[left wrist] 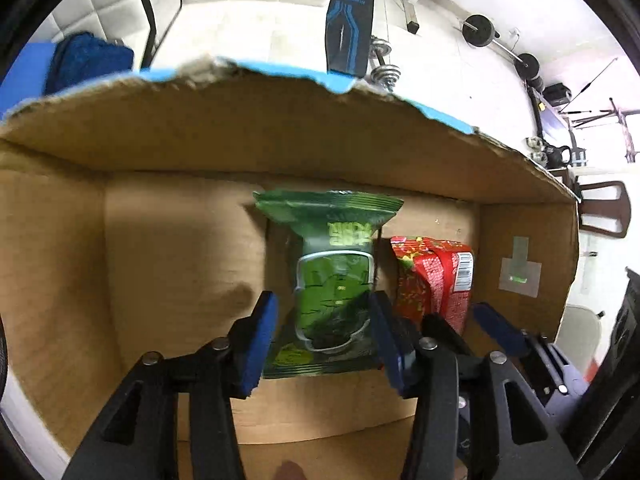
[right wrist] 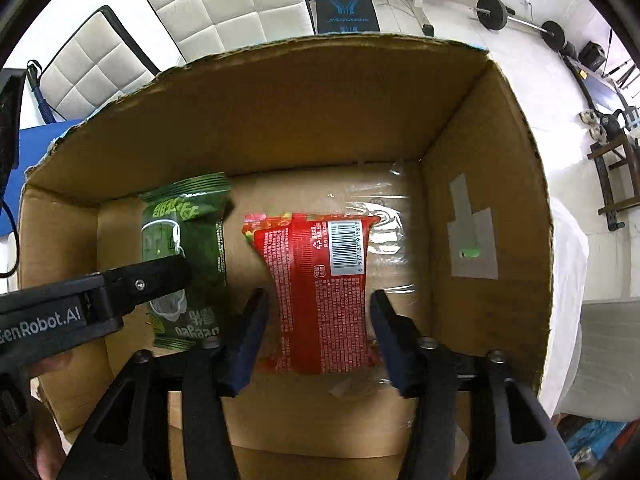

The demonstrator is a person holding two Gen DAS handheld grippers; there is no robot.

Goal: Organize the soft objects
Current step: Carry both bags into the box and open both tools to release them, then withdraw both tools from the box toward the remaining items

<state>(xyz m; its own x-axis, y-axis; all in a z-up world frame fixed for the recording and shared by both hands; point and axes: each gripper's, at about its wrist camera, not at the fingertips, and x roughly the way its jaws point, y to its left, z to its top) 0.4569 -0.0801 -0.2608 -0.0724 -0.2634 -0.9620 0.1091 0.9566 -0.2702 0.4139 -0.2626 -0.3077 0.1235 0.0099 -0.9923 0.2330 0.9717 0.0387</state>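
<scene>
Down inside the cardboard box (right wrist: 280, 120), my green bag (left wrist: 332, 280) lies flat at 9 o'clock of my red bag (right wrist: 320, 292). Both seem put away. My left gripper (left wrist: 324, 340) and right gripper (right wrist: 316, 332) stand apart, each around its bag, not squeezing. I still must lift out. Only my right view shows the barcode (right wrist: 346, 246).

I read "GenRobot.AI" on the left gripper (right wrist: 120, 300) body. The red packet (right wrist: 320, 292) carries a barcode label; its digits and small print are not reliably legible.
</scene>
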